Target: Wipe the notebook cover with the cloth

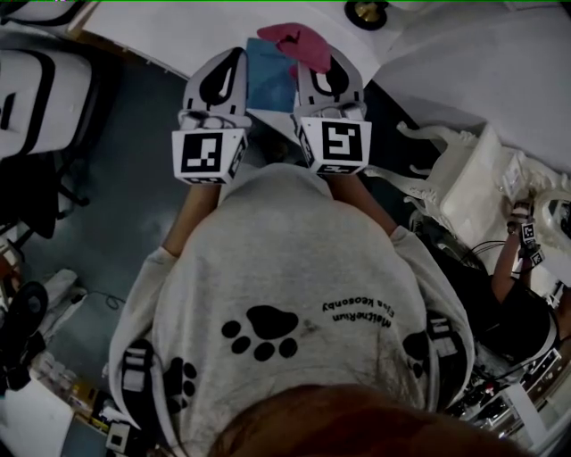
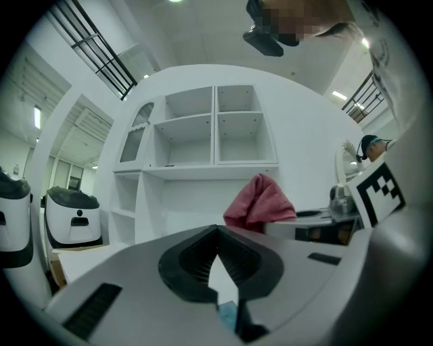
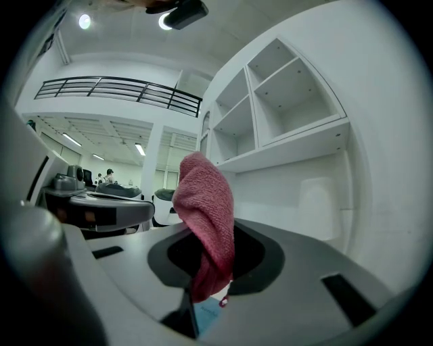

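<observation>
A blue notebook point(image 1: 269, 78) lies on the white table point(image 1: 169, 31), between my two grippers, which are held close to my chest. My left gripper point(image 1: 234, 55) is over the notebook's left edge. Its fingertips meet and nothing shows between them point(image 2: 217, 230). A sliver of the blue notebook point(image 2: 227, 315) appears below the jaws. My right gripper point(image 1: 332, 61) is shut on a pink-red cloth point(image 1: 303, 43), which stands bunched up out of the jaws point(image 3: 215, 233). The cloth point(image 3: 205, 203) hides the right fingertips. From the left gripper view the cloth point(image 2: 260, 203) is to the right.
A white shelf unit point(image 2: 216, 128) stands beyond the table. A dark round object point(image 1: 366, 11) sits at the table's far edge. A white bag point(image 1: 468, 178) and another person's arm point(image 1: 517, 250) are at the right, an office chair point(image 1: 36, 98) at the left.
</observation>
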